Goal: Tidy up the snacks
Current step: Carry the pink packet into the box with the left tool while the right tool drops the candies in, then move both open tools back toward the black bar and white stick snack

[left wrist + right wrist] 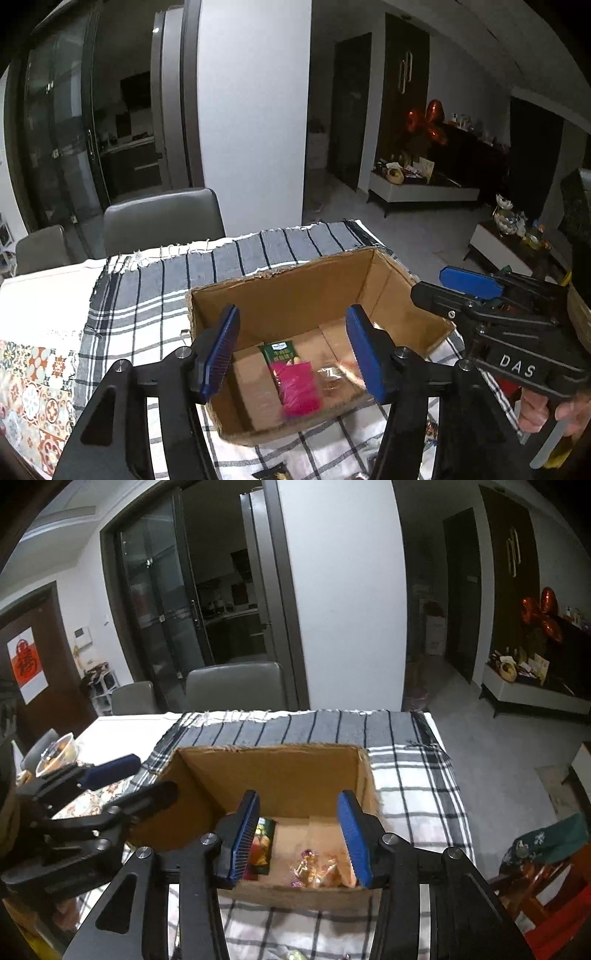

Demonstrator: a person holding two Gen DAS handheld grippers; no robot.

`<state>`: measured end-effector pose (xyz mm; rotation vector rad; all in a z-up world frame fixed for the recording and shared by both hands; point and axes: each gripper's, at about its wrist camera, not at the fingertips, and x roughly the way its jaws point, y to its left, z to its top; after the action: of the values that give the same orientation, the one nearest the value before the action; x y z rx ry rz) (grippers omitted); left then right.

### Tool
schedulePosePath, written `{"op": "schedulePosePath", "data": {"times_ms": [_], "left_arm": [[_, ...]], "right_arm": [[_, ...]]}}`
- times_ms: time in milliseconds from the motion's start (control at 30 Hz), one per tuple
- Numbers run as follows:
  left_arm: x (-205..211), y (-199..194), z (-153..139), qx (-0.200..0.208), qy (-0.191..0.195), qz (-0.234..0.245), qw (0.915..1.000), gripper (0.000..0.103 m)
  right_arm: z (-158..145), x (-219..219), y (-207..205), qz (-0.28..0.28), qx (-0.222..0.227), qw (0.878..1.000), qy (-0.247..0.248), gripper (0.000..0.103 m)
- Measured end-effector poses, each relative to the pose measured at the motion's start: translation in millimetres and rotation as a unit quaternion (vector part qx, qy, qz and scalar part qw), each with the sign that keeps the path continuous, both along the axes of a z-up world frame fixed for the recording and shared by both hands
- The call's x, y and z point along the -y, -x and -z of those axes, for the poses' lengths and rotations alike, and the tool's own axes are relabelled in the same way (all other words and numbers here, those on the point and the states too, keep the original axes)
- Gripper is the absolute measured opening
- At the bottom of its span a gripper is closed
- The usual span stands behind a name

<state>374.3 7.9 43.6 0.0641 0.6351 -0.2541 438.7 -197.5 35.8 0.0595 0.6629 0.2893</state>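
An open cardboard box [295, 295] [273, 771] stands on a plaid cloth. Inside lie a green snack packet [281, 351] [263, 845], a blurred pink packet [299, 387] over it, and a clear bag of wrapped candies [332, 380] [314, 867]. My left gripper [291, 354] is open and empty above the box's near side. My right gripper [299, 834] is open and empty above the box; it also shows in the left wrist view [480, 295]. The left gripper shows at the left of the right wrist view [122, 779].
The plaid cloth [155, 288] [410, 794] covers a table with a patterned mat [33, 387]. More snack packets lie at the near edge [273, 474] [291, 954]. A clear food bowl [59, 753] stands far left. Grey chairs [162, 218] [236, 686] stand behind the table.
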Motion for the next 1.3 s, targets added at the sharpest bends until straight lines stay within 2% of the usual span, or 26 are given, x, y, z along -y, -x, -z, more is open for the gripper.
{"op": "schedulePosePath", "data": {"times_ms": [133,533,867,1300], "left_arm": [[5,21,-3,0.015,-0.013,0.004,0.9998,0.060],[-9,82,3,0.028,-0.007,-0.015,0.9995,0.060],[-29,114,39,-0.002,-0.001,-0.040,0.9992,0.060],[-35,142,96,-0.050,-0.005,-0.031,0.9982,0.060]], "right_arm": [[1,2,18,-0.005,0.009,1.000,0.009,0.045],[9,-7,84,-0.004,0.027,1.000,-0.006,0.045],[43,-23,118,0.005,0.000,1.000,-0.021,0.045],[100,-24,145,0.022,-0.067,0.997,-0.037,0.045]]}}
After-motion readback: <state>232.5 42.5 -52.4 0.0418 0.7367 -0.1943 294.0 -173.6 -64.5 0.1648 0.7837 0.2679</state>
